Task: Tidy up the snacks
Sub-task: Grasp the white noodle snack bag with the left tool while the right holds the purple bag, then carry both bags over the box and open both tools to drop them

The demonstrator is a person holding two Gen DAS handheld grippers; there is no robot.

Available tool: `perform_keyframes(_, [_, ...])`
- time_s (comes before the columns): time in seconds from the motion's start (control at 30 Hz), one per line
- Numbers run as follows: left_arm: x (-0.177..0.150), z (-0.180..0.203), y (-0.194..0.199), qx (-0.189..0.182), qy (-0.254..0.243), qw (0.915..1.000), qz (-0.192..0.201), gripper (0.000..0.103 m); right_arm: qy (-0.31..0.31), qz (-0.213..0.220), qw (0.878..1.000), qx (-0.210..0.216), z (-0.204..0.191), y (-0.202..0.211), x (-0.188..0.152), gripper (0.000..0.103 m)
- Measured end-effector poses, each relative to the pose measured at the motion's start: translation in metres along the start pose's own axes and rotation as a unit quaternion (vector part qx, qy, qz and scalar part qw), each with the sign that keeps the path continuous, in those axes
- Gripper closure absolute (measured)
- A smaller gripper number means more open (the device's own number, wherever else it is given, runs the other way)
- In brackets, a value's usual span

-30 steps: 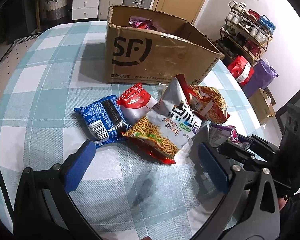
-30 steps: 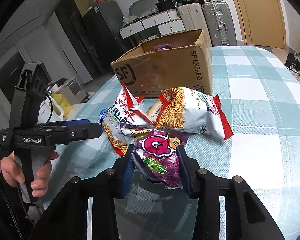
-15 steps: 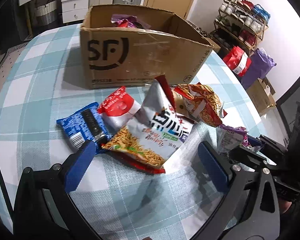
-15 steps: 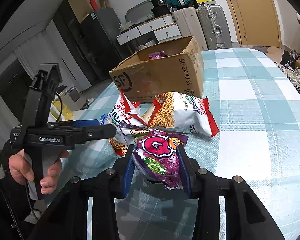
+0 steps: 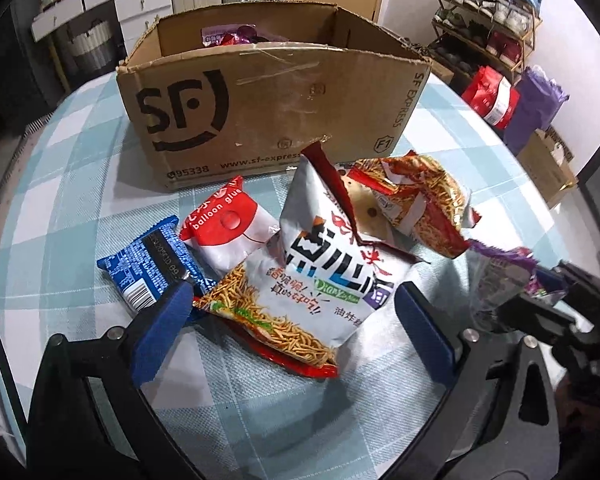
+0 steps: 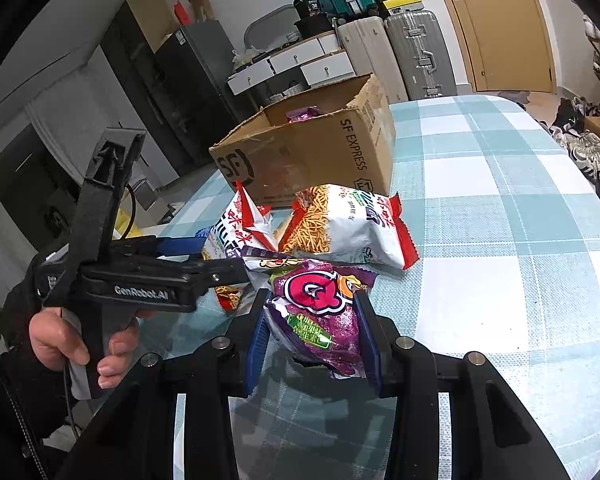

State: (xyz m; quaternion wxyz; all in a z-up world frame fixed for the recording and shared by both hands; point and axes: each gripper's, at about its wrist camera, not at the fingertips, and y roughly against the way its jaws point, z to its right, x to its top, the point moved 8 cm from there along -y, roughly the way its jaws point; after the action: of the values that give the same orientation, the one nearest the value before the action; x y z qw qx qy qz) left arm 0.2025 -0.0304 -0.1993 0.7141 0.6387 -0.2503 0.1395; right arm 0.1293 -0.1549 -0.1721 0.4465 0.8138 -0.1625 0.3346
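An open cardboard box point(image 5: 268, 92) stands at the back of the checked table, with a few packets inside. In front of it lie a white noodle snack bag point(image 5: 320, 272), a second noodle bag point(image 5: 420, 204), a red and white packet point(image 5: 228, 228) and a blue packet point(image 5: 148, 268). My left gripper point(image 5: 292, 292) hangs just over the pile. Its jaws are closing, with the white noodle bag's near end between them and the pads clear of it. My right gripper point(image 6: 312, 308) is shut on a purple snack bag point(image 6: 320, 320), held just above the table.
A hand point(image 6: 68, 344) holds the left gripper's handle at the left of the right wrist view. Beyond the table's right edge stand a shoe rack point(image 5: 488, 4) and red and purple bags point(image 5: 516, 96). Suitcases point(image 6: 416, 52) and white drawers point(image 6: 296, 64) line the far wall.
My left gripper has moved in towards the snack pile, and the white noodle bag now lies between its jaws, which stand slightly narrower. The right gripper still grips the purple bag, nearly in place.
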Motion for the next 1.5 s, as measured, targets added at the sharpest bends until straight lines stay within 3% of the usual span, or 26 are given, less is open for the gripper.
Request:
perform_keyframes(0.07, [-0.001, 0.001, -0.001, 0.002, -0.005, 1.0, 0.0, 0.009, -0.001, 0.0, 1.0, 0.001, 0.0, 0.0, 0.0, 0.063])
perform_keyframes(0.1, [-0.002, 0.0, -0.002, 0.003, -0.005, 1.0, -0.002, 0.02, -0.001, 0.001, 1.0, 0.0, 0.001, 0.001, 0.0, 0.063])
perform_keyframes(0.3, [-0.007, -0.005, -0.005, -0.001, -0.008, 0.9999, -0.006, 0.033, -0.004, 0.002, 1.0, 0.0, 0.001, 0.001, 0.0, 0.063])
perform_keyframes(0.37, [-0.01, -0.004, -0.005, -0.011, -0.008, 0.9999, -0.01, 0.048, -0.004, 0.002, 1.0, 0.0, 0.001, 0.002, -0.001, 0.063])
perform_keyframes(0.5, [-0.015, -0.004, -0.001, -0.023, -0.01, 0.9996, -0.01, 0.059, -0.003, 0.002, 1.0, 0.0, -0.001, 0.003, -0.001, 0.063])
perform_keyframes(0.97, [-0.027, -0.019, 0.012, -0.047, 0.012, 0.9988, -0.001, 0.061, 0.004, 0.007, 1.0, -0.005, -0.009, 0.008, 0.003, 0.063])
perform_keyframes(1.5, [-0.029, -0.04, 0.054, -0.052, 0.038, 0.9972, 0.038, 0.061, 0.01, 0.019, 1.0, 0.014, -0.034, 0.013, 0.022, 0.063])
